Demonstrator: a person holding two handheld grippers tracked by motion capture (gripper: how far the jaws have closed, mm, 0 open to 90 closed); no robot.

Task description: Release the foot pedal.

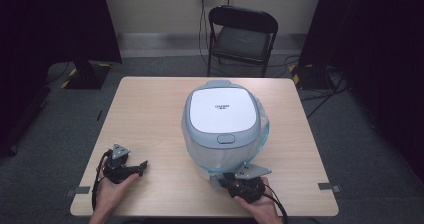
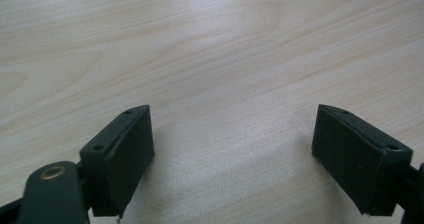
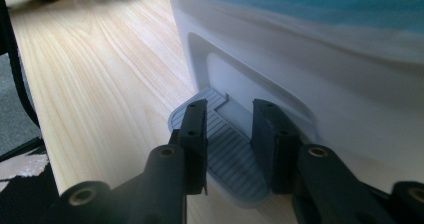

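Hovering at the table's (image 1: 150, 109) near edge, right gripper (image 3: 229, 134) sits half-open astride the cooker's (image 1: 222, 119) grey tab (image 3: 225, 149), gripping nothing, left gripper (image 2: 235, 149) wide and empty, so a sloppy pinch could shove the cooker sideways.

Light wood-grain table (image 1: 150, 109), rectangular with rounded corners, standing on grey carpet floor (image 1: 360, 149); strips of grey tape at its near left and near right edges. One appliance sits directly on it, right of centre: a rice cooker (image 1: 222, 121) with white lid and pale blue-grey body, lid down. At the cooker's near base a ribbed grey tray (image 3: 230, 151) juts out flat onto the tabletop; rest of the surface is bare wood.
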